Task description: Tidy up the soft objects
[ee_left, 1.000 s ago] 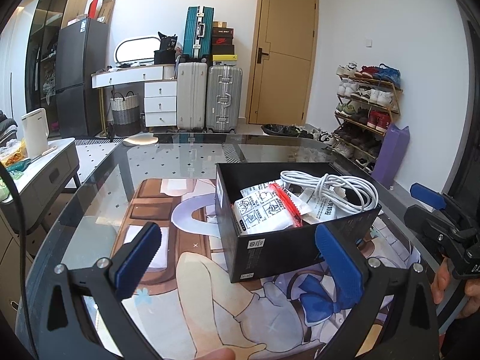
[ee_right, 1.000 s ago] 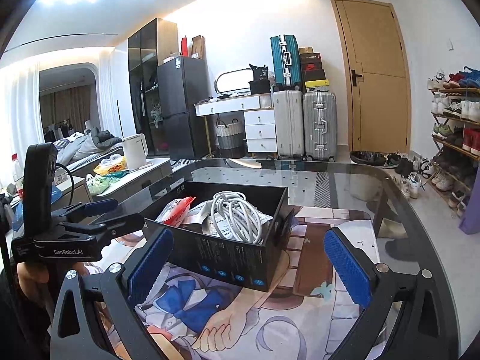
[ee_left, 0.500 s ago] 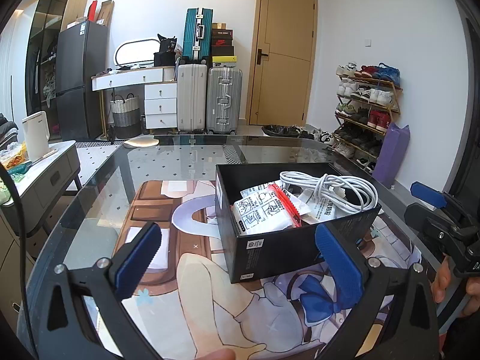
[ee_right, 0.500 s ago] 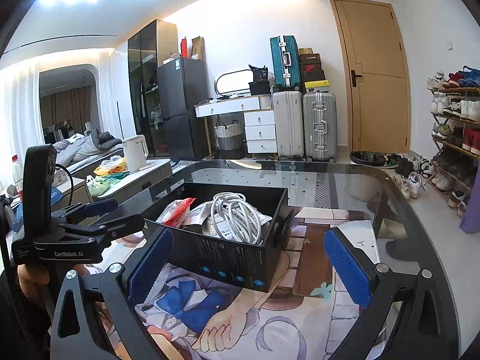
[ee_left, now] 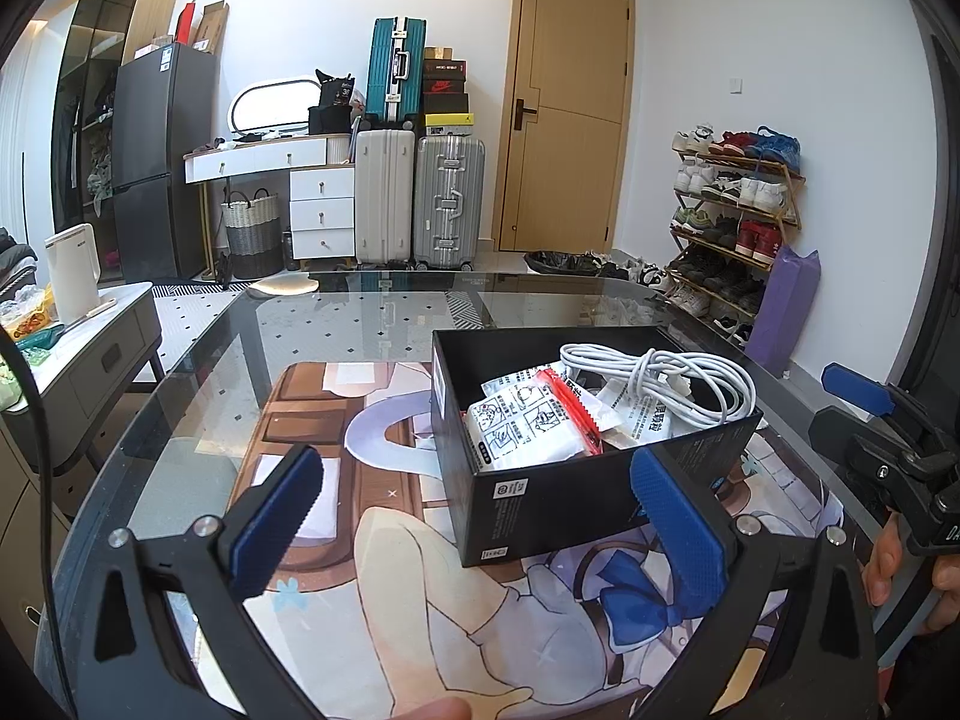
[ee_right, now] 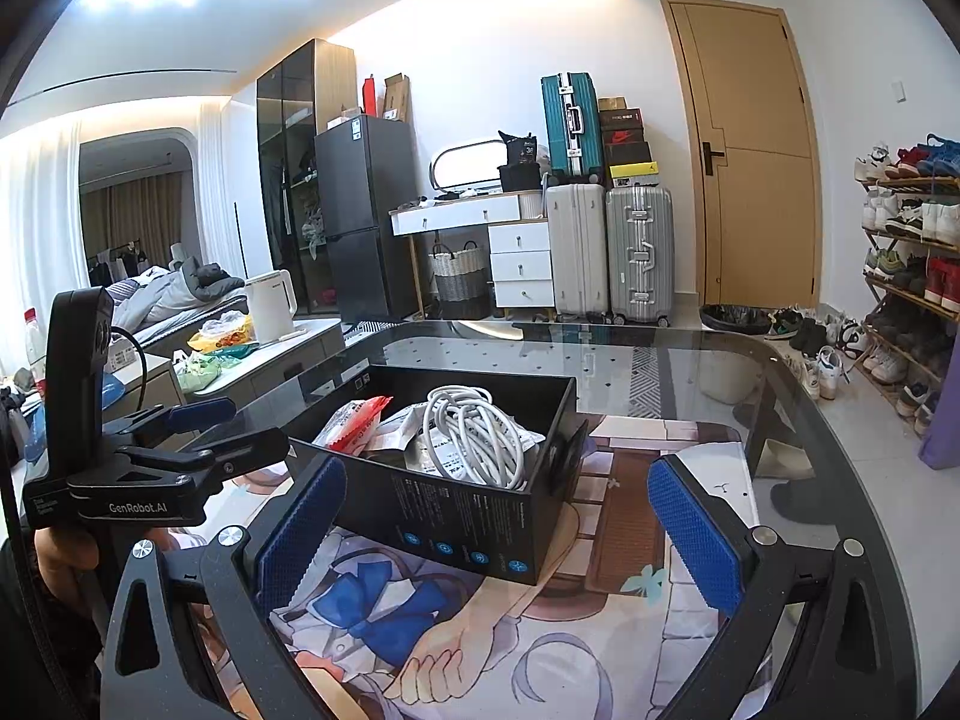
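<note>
Left wrist view: left gripper (ee_left: pixel 474 516) hovering wide, empty; right gripper (ee_right: pixel 510 531) likewise. Box (ee_left: pixel 564 492) sitting on desk (ee_left: pixel 360 324), holding packets (ee_left: pixel 528 426) and cable (ee_left: pixel 666 384). Risk: cable loops snagging a finger, dragging packets out.

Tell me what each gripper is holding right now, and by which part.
Nothing is held. The left gripper and right gripper both stand open and empty, short of the black box with the white cable and packets inside.
</note>
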`<action>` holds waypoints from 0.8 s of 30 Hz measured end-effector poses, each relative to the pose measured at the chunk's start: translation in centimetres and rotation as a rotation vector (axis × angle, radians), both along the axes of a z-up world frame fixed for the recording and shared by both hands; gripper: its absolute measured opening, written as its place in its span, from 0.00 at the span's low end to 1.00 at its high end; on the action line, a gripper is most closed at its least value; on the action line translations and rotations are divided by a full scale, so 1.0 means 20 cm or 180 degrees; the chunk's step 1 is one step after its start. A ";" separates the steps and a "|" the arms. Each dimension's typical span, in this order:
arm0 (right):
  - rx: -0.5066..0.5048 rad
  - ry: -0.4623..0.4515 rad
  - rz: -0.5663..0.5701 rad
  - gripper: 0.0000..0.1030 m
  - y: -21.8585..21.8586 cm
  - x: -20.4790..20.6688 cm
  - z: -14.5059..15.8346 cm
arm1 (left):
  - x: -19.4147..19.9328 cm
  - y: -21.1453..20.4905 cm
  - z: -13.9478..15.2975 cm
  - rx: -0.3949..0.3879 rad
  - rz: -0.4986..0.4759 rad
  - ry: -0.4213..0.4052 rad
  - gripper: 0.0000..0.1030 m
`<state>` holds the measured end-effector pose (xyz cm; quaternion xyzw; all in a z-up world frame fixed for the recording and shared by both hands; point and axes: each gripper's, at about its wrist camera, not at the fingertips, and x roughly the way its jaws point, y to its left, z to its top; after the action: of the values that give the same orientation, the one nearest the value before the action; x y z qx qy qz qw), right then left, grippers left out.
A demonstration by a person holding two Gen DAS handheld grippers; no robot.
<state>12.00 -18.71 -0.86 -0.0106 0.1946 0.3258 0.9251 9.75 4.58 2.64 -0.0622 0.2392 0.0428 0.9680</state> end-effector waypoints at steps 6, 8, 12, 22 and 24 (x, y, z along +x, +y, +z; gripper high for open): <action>0.0000 -0.0002 0.0001 0.99 0.00 0.00 0.00 | 0.00 0.00 0.00 0.0002 0.0002 0.0001 1.00; -0.0001 -0.0001 0.0000 0.99 0.00 0.00 0.00 | 0.00 0.00 0.00 0.0002 0.0000 0.0000 1.00; -0.0001 -0.0003 -0.0001 0.99 0.00 0.00 0.00 | 0.00 0.00 0.00 0.0001 0.0001 -0.0001 1.00; 0.0002 -0.0003 0.0000 0.99 0.00 0.00 -0.01 | 0.00 0.00 0.00 -0.0006 -0.0002 -0.0004 1.00; -0.0001 -0.0005 0.0000 0.99 0.00 0.00 -0.01 | 0.00 0.00 0.01 -0.0011 0.0006 -0.0015 1.00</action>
<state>11.97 -18.69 -0.98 -0.0110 0.1939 0.3258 0.9253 9.66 4.57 2.75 -0.0642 0.2369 0.0432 0.9684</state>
